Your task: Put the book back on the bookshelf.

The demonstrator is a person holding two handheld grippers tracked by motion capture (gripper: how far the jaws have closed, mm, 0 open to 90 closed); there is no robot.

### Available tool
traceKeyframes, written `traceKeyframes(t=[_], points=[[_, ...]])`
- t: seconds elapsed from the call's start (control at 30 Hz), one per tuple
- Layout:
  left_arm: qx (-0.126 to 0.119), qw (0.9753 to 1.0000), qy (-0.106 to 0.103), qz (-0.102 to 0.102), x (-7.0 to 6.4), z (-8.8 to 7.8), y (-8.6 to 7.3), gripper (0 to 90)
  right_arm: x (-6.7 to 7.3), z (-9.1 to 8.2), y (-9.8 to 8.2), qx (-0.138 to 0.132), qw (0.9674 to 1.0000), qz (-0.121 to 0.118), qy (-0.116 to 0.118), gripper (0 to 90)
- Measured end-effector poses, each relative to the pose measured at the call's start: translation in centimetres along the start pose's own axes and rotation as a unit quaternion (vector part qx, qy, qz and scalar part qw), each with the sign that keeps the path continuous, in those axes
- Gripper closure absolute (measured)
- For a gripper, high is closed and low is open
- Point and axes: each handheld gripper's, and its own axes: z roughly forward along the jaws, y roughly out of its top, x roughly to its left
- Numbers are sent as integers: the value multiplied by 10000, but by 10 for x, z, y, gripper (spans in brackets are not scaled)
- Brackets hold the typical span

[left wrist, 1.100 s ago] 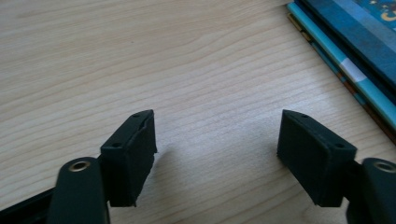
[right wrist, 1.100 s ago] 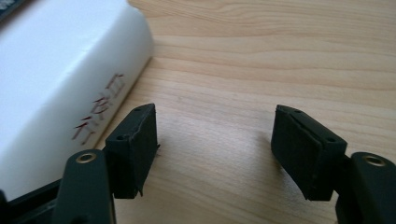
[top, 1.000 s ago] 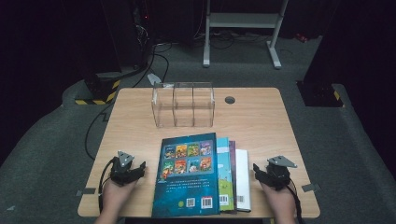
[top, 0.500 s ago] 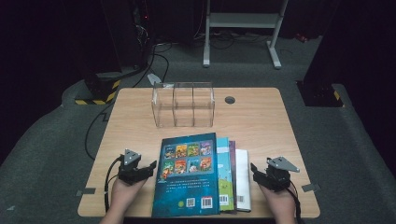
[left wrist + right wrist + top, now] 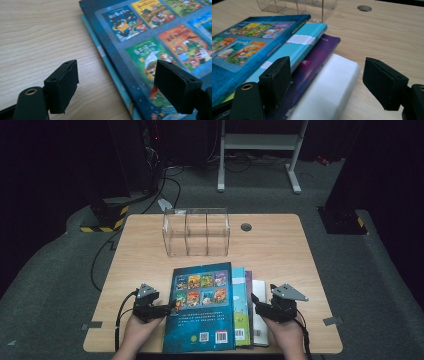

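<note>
A stack of books lies at the table's front middle. The dark blue picture book (image 5: 200, 312) is on top, above a teal book (image 5: 241, 305), a purple one (image 5: 317, 57) and a white one (image 5: 260, 312). My left gripper (image 5: 169, 308) is open at the stack's left edge. In the left gripper view its jaws straddle the edge of the blue book (image 5: 160, 32) and the teal book (image 5: 110, 65). My right gripper (image 5: 256, 303) is open at the stack's right edge, with the white book (image 5: 329, 85) between its jaws.
A clear three-compartment box (image 5: 196, 232) stands empty behind the books at mid-table. A round cable hole (image 5: 245, 227) sits to its right. Bare wooden tabletop (image 5: 290, 265) lies on both sides of the stack.
Both grippers have moved inward from the table's sides to the book stack's left and right edges. The books have not moved.
</note>
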Motion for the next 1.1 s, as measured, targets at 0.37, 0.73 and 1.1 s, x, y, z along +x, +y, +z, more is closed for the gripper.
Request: traceKeyframes(t=[0.37, 0.73, 1.1], points=[[-98, 9998, -103, 112, -17, 6, 0, 157, 10, 2, -9, 119, 9995, -61, 296, 176], [-94, 9987, -496, 22, -20, 9, -2, 149, 31, 7, -6, 196, 9983, -139, 533, 183], [-101, 9988, -472, -61, -24, 10, -3, 130, 41, 13, -9, 326, 9973, -164, 636, 152]])
